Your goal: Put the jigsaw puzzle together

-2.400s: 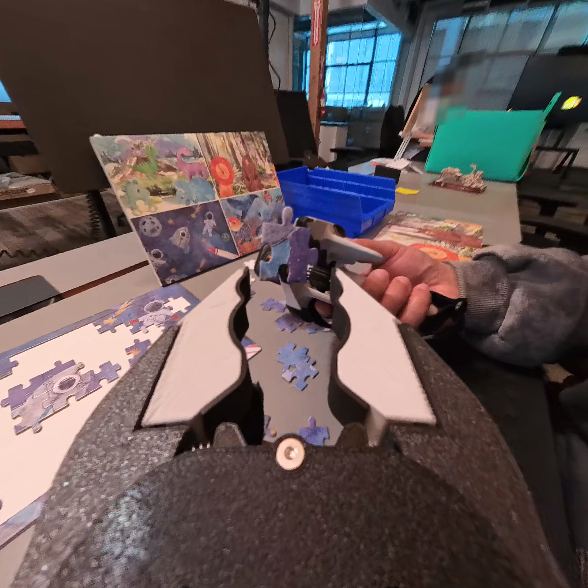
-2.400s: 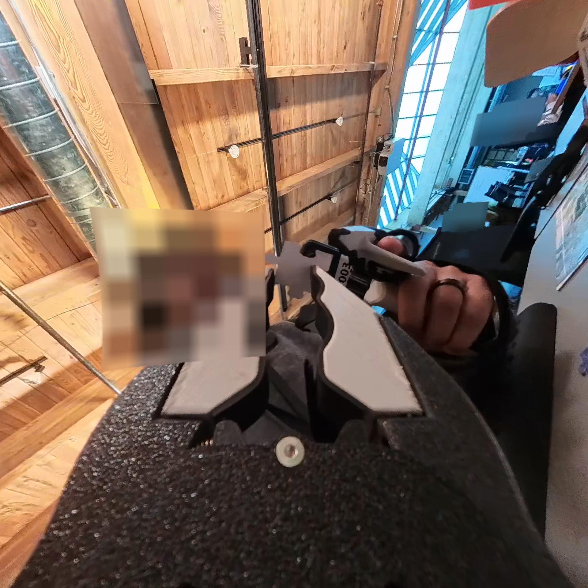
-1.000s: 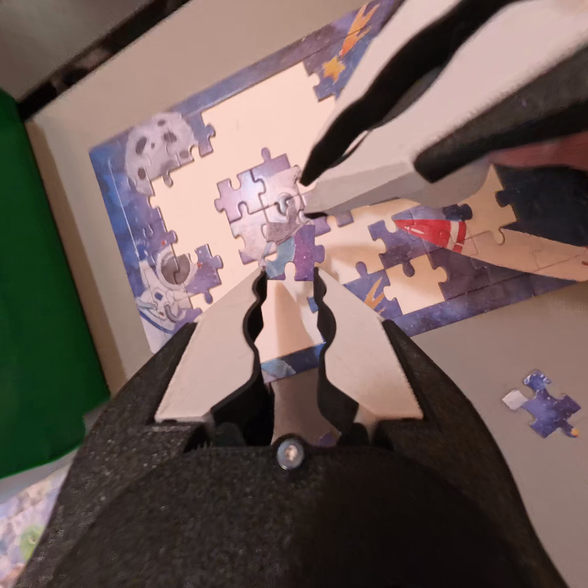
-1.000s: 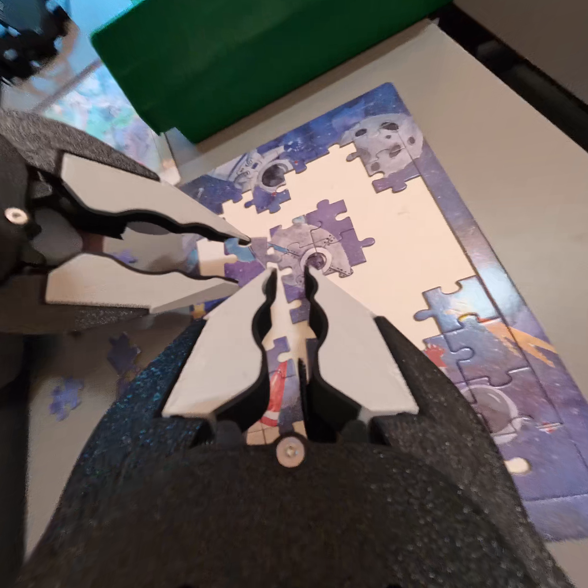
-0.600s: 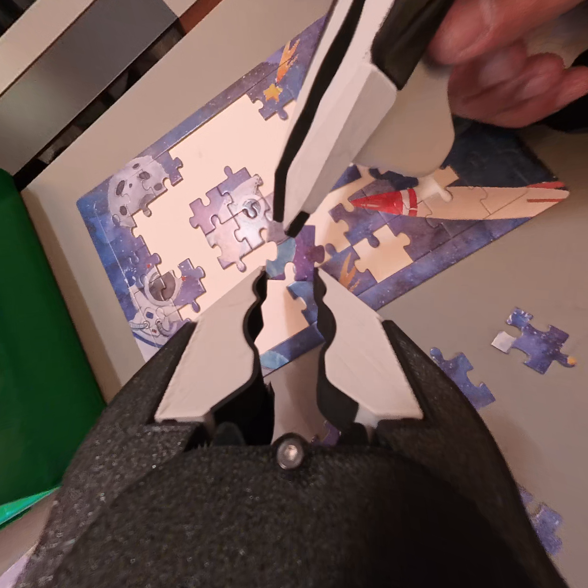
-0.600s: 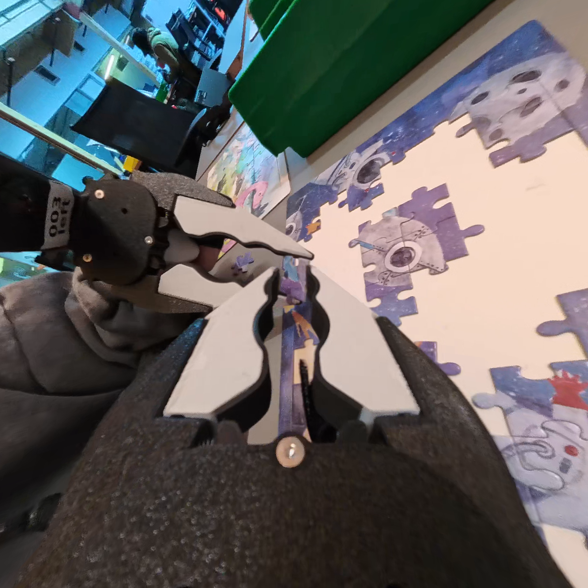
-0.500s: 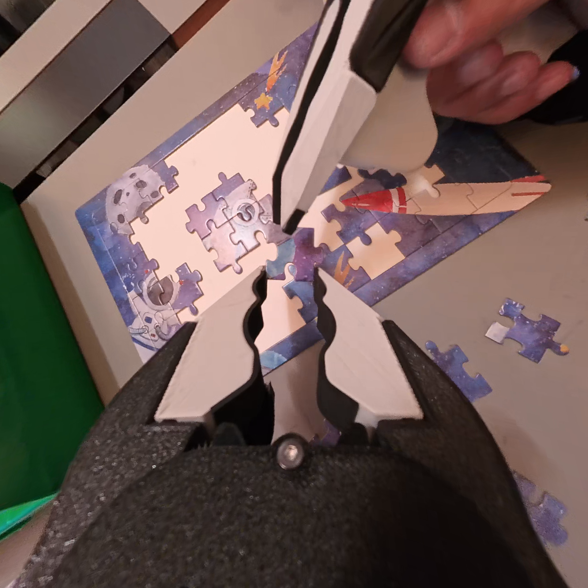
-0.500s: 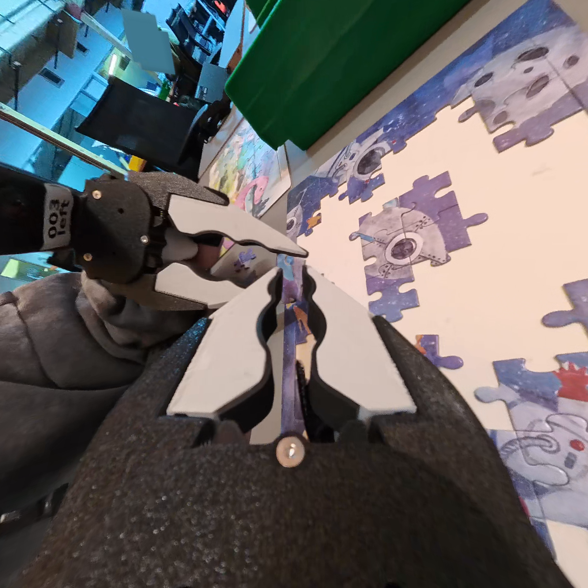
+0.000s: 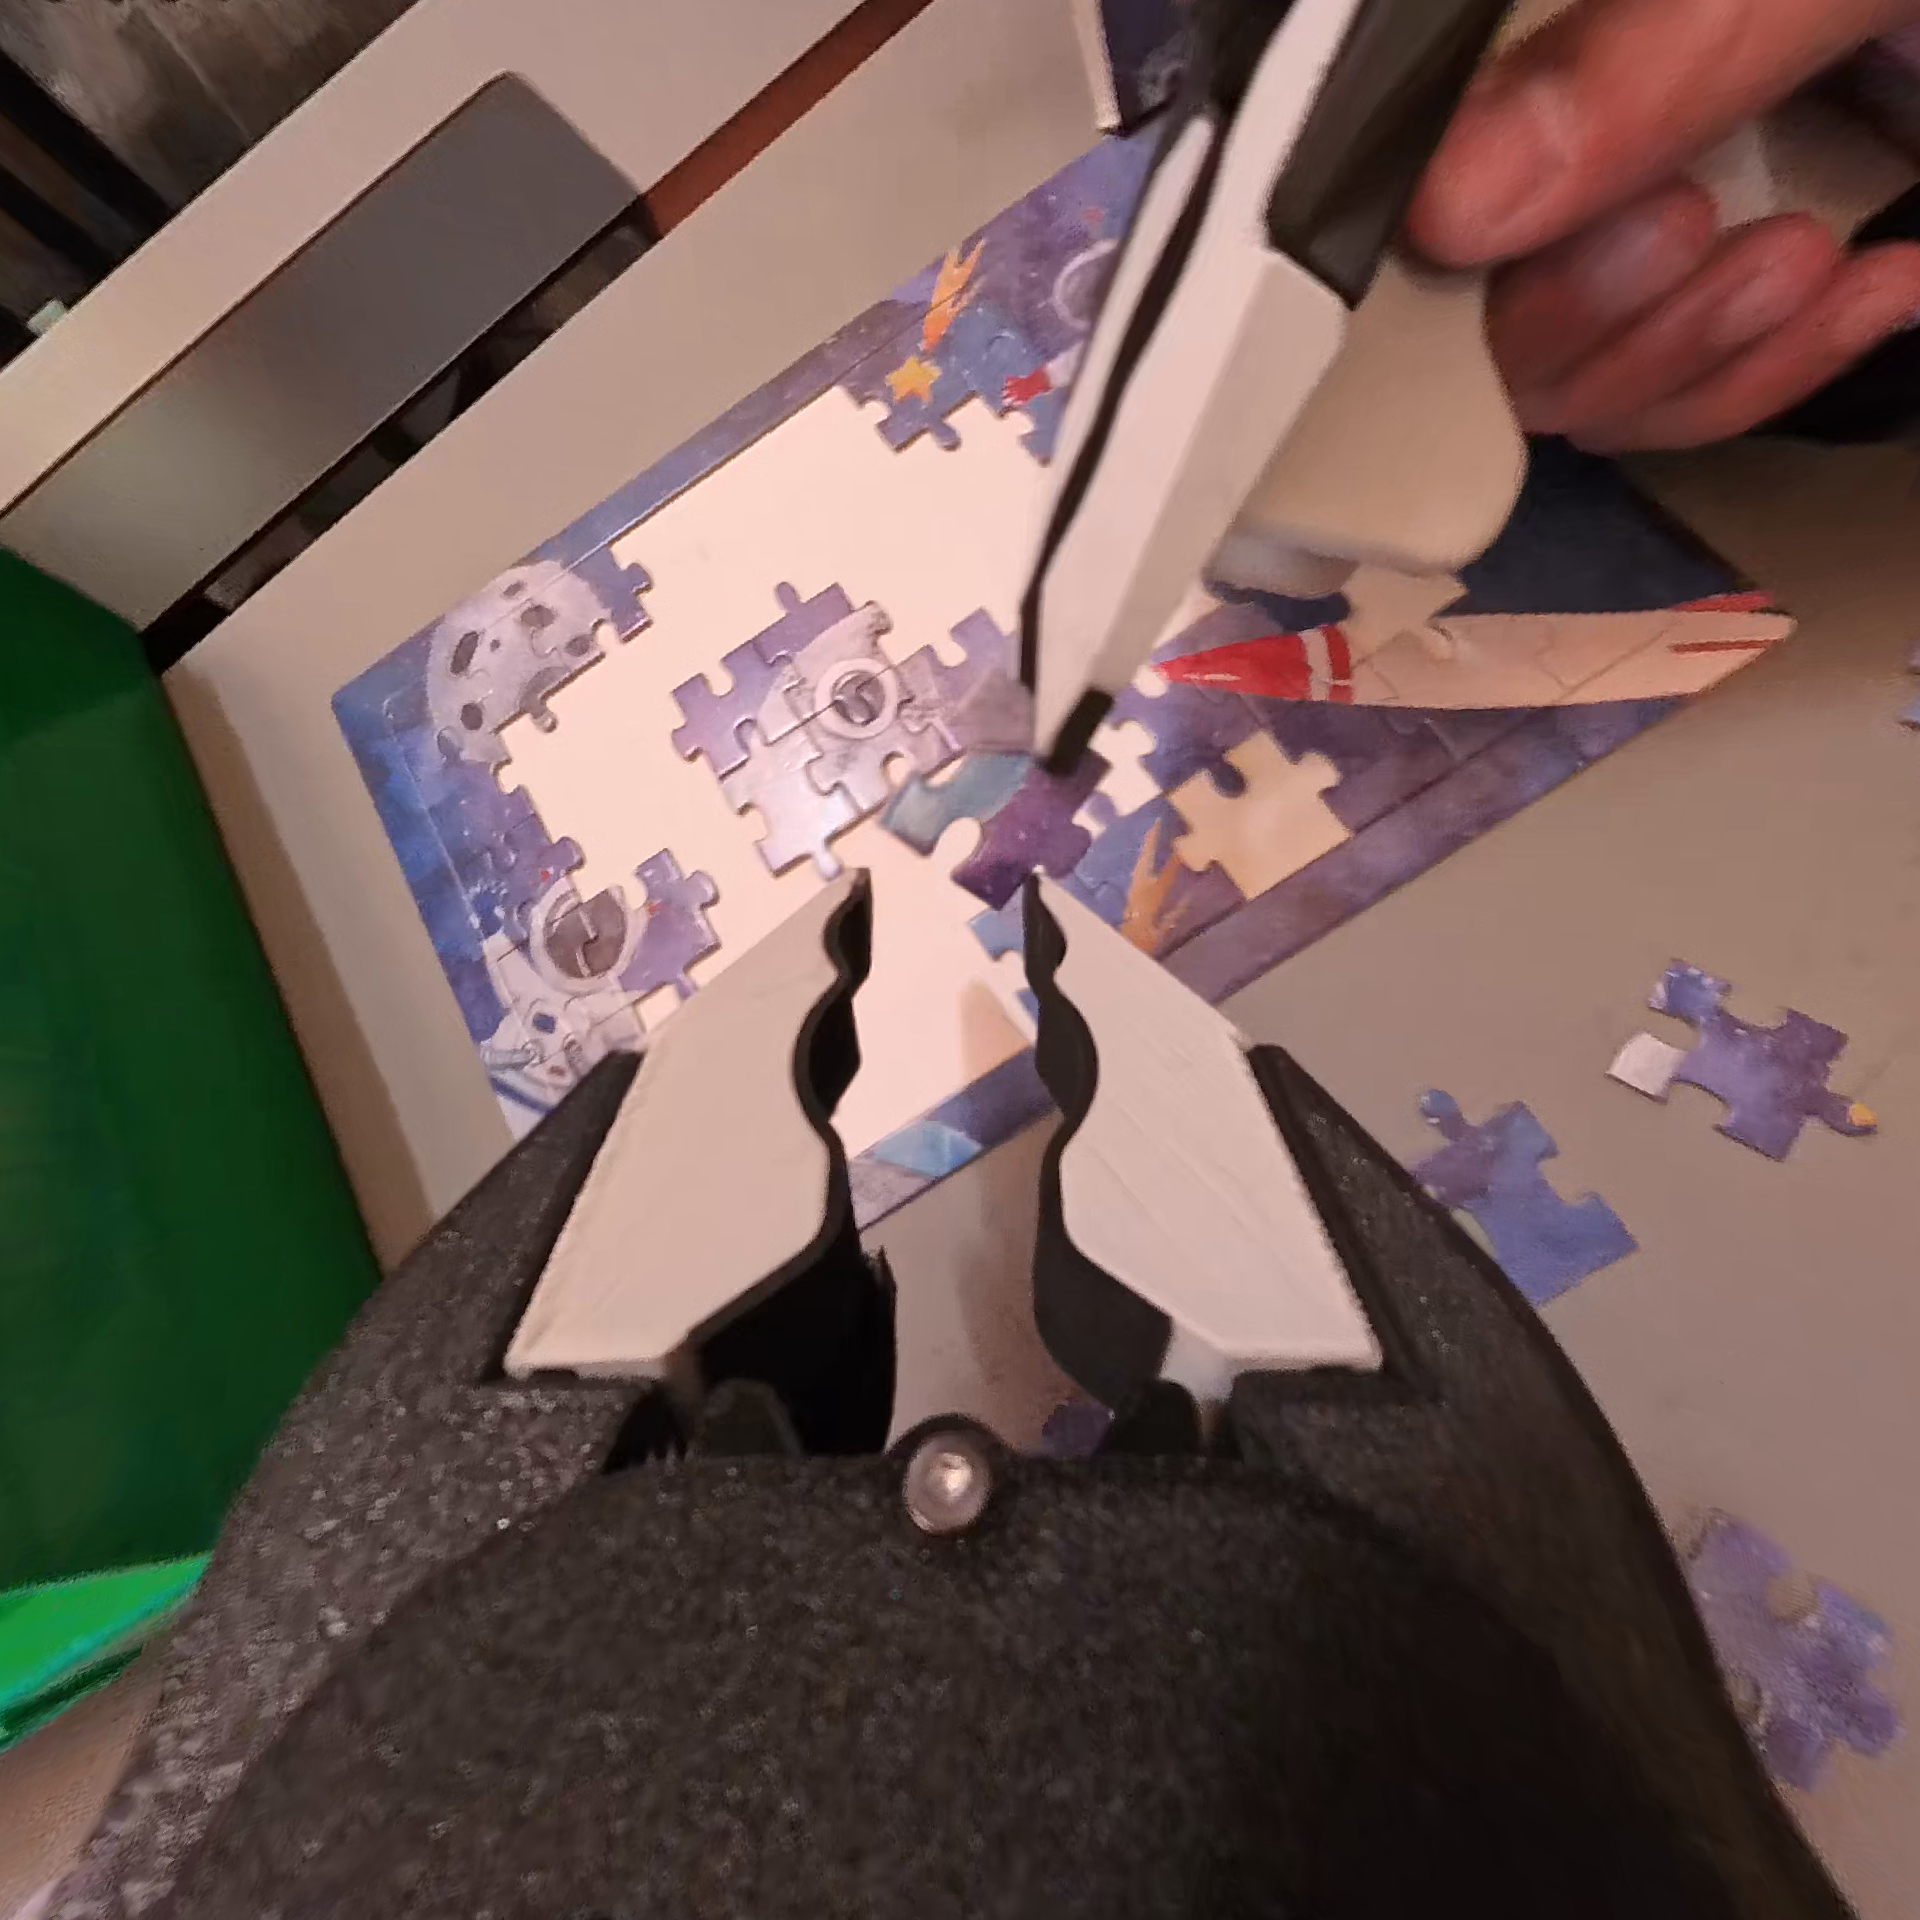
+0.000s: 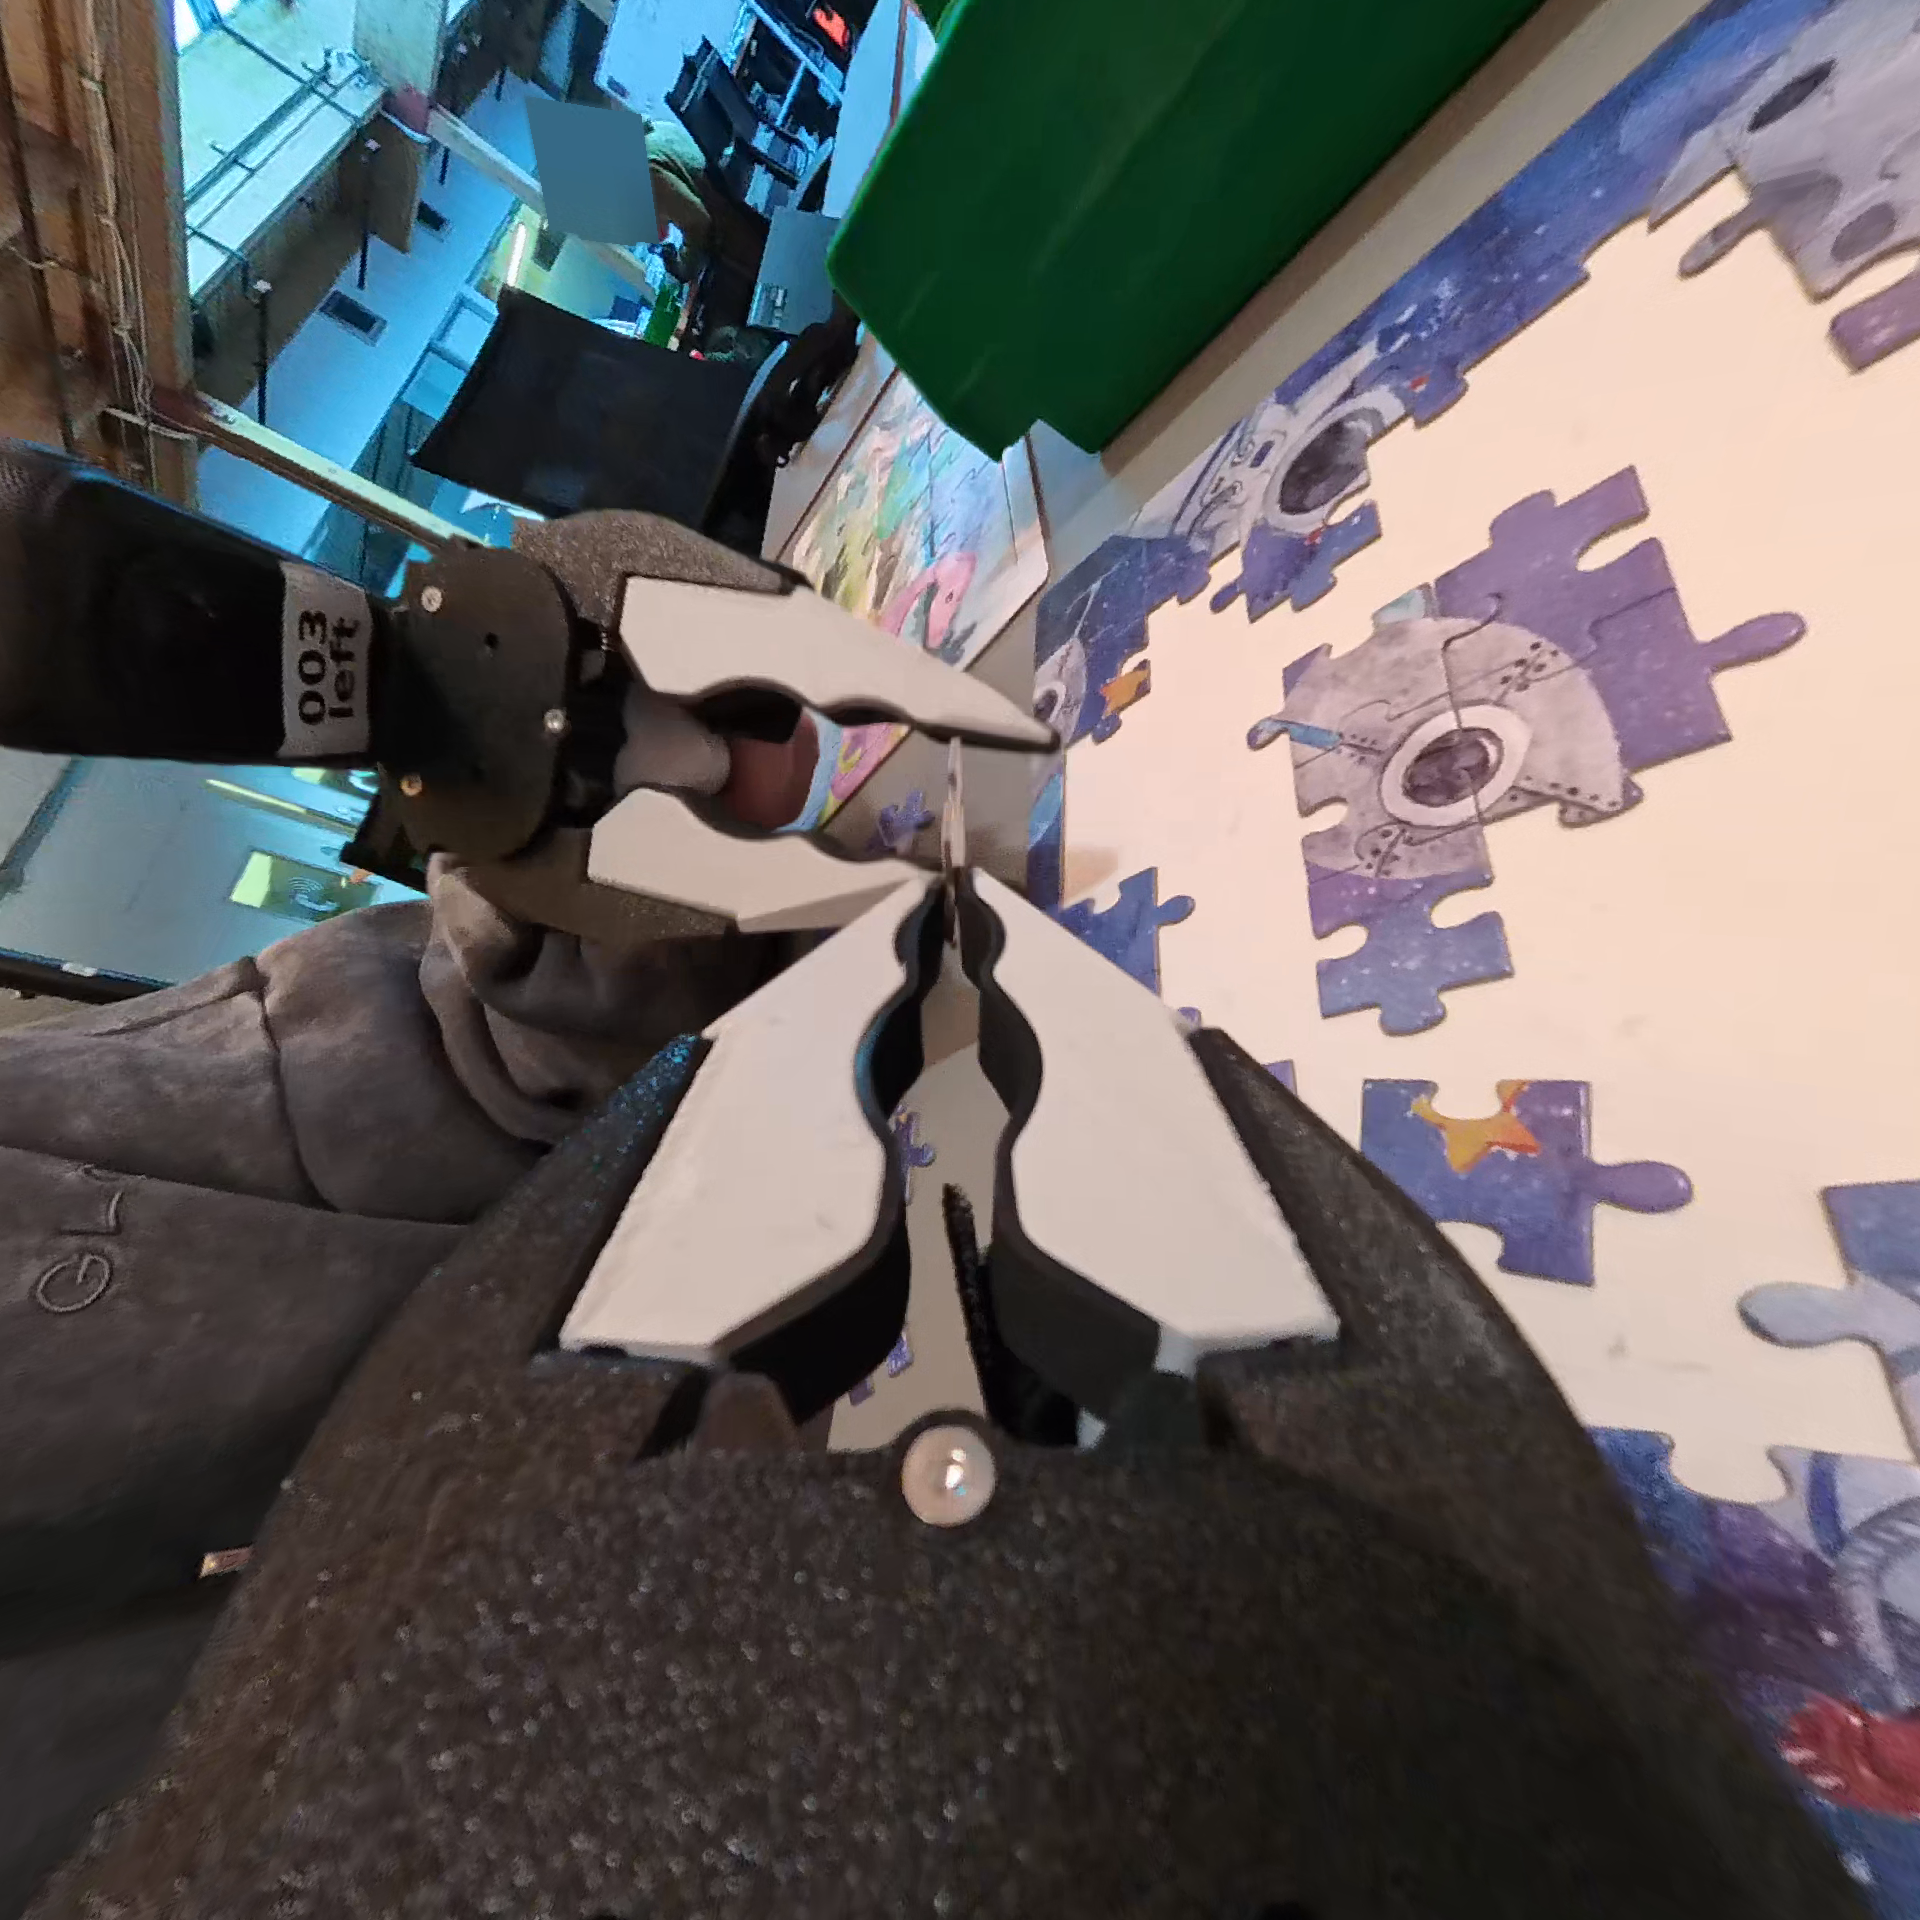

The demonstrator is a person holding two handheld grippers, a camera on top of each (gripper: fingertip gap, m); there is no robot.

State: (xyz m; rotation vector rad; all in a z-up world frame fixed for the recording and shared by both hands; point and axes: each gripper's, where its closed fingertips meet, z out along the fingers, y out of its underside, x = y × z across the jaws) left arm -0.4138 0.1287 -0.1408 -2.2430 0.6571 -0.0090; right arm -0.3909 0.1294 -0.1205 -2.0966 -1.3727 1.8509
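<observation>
The puzzle piece shows only edge-on in the right wrist view, a thin sliver, so its picture cannot be read there. In the left wrist view the right gripper covers part of the jigsaw puzzle toward the far edge of the desk, and motion blur softens that gripper and the hand on it. The green bin runs off the picture's left side. A loose piece at the lower right is too blurred to make out.
</observation>
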